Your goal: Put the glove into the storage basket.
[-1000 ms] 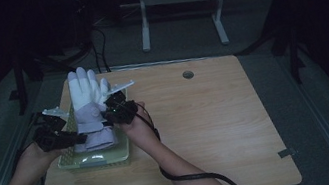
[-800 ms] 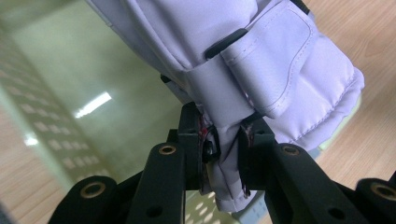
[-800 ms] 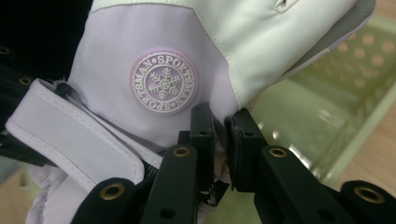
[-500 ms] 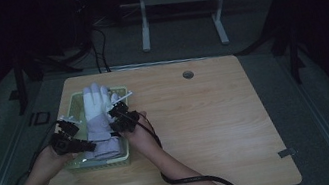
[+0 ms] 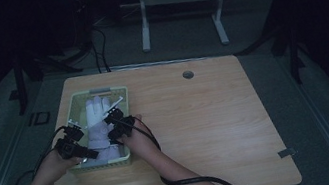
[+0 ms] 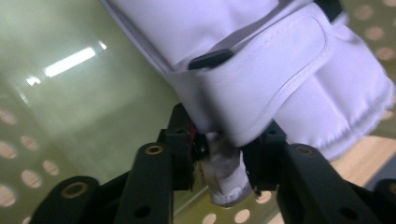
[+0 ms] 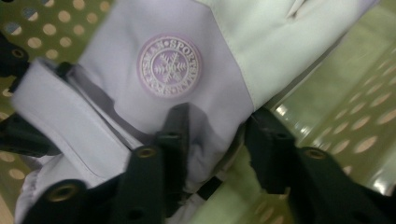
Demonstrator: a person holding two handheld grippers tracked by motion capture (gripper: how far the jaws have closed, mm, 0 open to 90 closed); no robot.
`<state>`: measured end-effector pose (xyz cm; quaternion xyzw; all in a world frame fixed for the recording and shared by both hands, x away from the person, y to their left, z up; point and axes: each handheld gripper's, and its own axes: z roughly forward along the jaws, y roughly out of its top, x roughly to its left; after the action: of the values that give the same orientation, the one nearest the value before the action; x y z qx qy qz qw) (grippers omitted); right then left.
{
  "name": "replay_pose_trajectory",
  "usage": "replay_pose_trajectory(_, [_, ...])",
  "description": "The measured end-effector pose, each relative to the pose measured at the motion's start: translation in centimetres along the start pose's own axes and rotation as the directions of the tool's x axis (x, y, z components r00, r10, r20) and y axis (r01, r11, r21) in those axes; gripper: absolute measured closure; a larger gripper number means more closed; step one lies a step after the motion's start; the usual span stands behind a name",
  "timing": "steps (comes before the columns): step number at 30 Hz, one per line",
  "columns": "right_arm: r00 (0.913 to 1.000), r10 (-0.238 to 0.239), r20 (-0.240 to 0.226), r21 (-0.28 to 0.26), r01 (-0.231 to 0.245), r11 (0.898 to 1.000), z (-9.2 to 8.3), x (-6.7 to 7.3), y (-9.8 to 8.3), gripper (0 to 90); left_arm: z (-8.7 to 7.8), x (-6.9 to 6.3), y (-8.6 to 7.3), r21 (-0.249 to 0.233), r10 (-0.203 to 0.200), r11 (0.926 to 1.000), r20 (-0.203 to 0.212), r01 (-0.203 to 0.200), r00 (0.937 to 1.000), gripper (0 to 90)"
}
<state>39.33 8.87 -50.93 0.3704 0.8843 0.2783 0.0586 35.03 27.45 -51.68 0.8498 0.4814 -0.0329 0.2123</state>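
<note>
Lying inside the basket [image 5: 74, 101] walls, the glove [image 5: 96, 115] leaves bare tabletop [image 5: 218, 124] rightward.

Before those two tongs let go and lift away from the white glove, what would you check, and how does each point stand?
1. Glove lying inside the green basket: ok.
2. Basket resting fully on the table: ok.
3. Left tongs, jaws just been opening, clear of the cuff: not ok, fabric sits between them.
4. Right tongs, also just been opening, free of the glove: not ok, fabric between them.
5. Cables clear of the basket: cannot tell.
</note>
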Motion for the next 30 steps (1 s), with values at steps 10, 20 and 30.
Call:
replay_pose_trajectory(10, [0.996, -0.024, -0.086, -0.078, 0.017, 0.997, -1.5, -0.5, 0.1, 25.0, -1.4, -1.3, -0.7, -0.092, 0.021, 0.9954, -0.074, -0.028, 0.997, 34.2])
replay_pose_trajectory(20, [0.9944, -0.06, -0.086, -0.202, 0.042, 0.979, -4.6, -2.1, -0.4, 16.3, -3.1, -2.6, -2.0, -0.268, -0.007, 0.9628, -0.16, -0.036, 0.9871, 0.8])
replay_pose_trajectory(30, [0.9936, -0.081, -0.079, -0.227, 0.061, 0.972, -7.1, -4.0, -1.7, 15.6, -4.4, -5.2, -1.7, -0.419, 0.029, 0.9052, -0.108, -0.072, 0.9938, 0.9])
